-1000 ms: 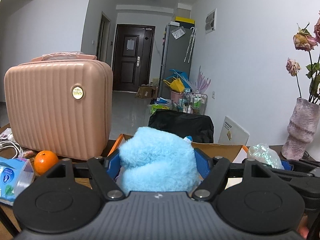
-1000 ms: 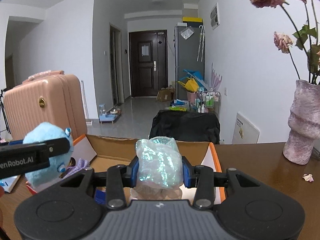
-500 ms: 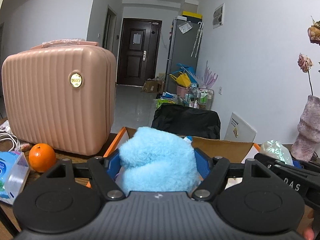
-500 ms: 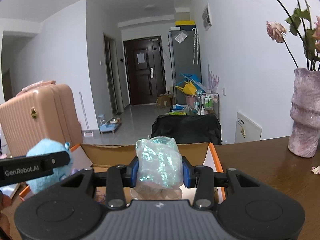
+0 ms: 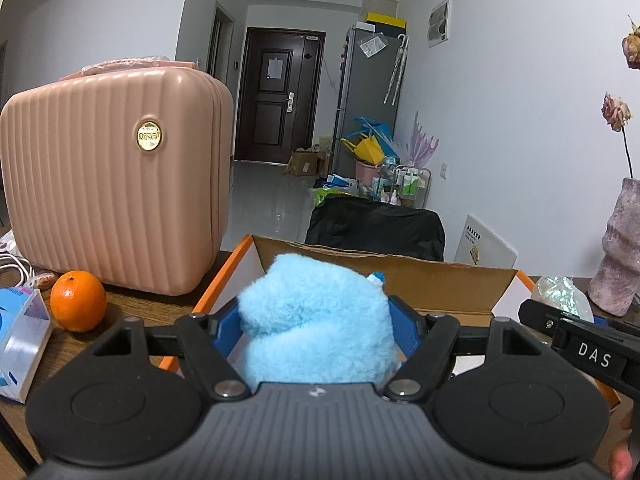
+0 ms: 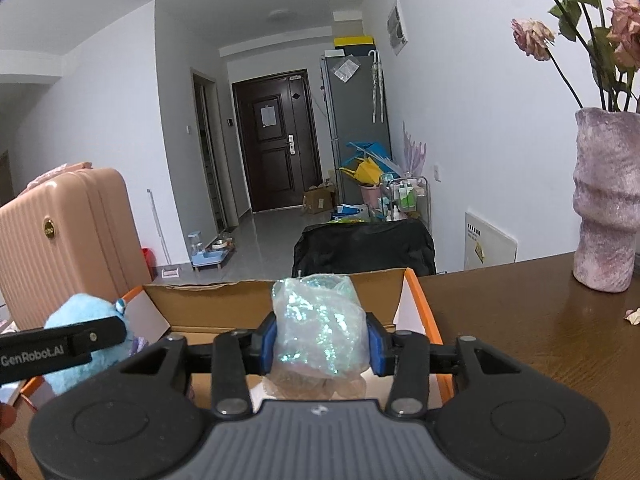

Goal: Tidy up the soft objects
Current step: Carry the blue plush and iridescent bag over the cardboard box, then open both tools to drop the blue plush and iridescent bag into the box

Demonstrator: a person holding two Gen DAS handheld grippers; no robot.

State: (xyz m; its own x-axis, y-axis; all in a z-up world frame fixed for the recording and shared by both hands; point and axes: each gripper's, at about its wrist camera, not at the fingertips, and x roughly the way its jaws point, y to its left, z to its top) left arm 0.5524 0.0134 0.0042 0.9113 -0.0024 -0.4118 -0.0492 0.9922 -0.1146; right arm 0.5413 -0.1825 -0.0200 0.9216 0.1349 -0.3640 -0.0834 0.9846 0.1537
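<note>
My left gripper (image 5: 316, 320) clamps the fluffy blue plush toy (image 5: 316, 320); my right gripper (image 6: 320, 336) clamps the iridescent crinkled plastic bundle (image 6: 318, 328). Both hang over the orange-edged cardboard box (image 6: 208, 304). I should lower each well inside before parting my jaws.

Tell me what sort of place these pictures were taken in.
Most likely a lived-in apartment: a dark panelled front door closes a tiled hallway, a tall grey fridge stands near it, and a textured pink vase of dried roses sits on the brown wooden table.
</note>
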